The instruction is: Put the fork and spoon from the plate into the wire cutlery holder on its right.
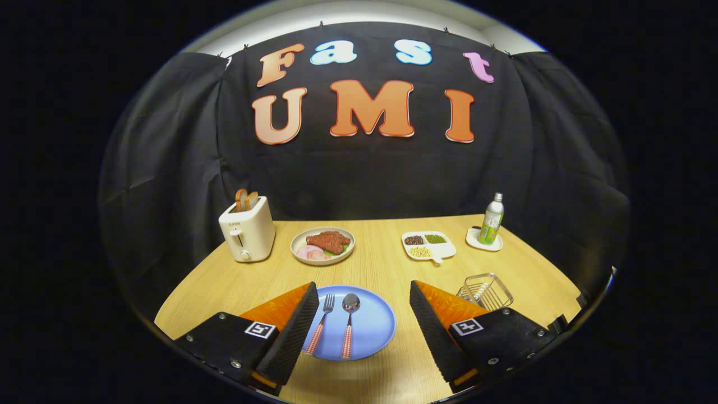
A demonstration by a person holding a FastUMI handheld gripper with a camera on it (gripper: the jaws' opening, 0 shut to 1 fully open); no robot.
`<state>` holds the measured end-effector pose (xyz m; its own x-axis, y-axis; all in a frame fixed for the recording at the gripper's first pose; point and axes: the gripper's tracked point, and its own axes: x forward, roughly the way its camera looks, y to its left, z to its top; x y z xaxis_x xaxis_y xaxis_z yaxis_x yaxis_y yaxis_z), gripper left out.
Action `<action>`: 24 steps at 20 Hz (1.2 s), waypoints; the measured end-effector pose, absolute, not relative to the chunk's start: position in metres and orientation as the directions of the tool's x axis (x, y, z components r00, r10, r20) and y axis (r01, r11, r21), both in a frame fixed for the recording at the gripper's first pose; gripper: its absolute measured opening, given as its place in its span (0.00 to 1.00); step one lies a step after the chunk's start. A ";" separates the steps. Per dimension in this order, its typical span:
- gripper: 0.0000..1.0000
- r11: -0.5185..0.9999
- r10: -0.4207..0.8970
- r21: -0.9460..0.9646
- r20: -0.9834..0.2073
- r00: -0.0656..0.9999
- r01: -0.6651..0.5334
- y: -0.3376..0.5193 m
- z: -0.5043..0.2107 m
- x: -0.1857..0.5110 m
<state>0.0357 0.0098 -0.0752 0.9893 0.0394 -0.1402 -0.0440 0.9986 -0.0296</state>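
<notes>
Gripper [363, 306] is hanging wide open above the near edge of the table [381, 266], fingers [297, 325] spread far apart and gripping nothing, touching nothing. Black ribbed pads are facing inward; orange shells are backing them.

Between the fingers a blue plate [373, 325] is sitting flat on the wood. Fork [321, 331] and spoon [349, 325] are lying side by side on the plate, fork on the left, heads pointing away, checked red-and-white handles pointing back toward the gripper. The left finger is overlapping the plate's left rim in view.

Wire holder [486, 290] is standing just right of the plate, partly behind the right finger, nothing showing inside it.

Farther back on the light wooden table: a white toaster [247, 230] with bread in its slots at left, a dish [322, 245] with meat and vegetables beside it, a divided tray [428, 245] of grains and beans, and a bottle [492, 220] standing on a white coaster [483, 239] at right.

Black cloth is draping the wall behind the table.
</notes>
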 end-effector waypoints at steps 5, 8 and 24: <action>0.94 0.994 0.040 -0.089 -0.298 0.954 -0.069 0.015 -0.146 0.061; 0.83 0.990 0.042 -0.113 -0.341 0.939 -0.086 0.020 -0.167 0.072; 0.26 0.986 0.035 -0.120 -0.509 0.860 -0.111 0.027 -0.229 0.081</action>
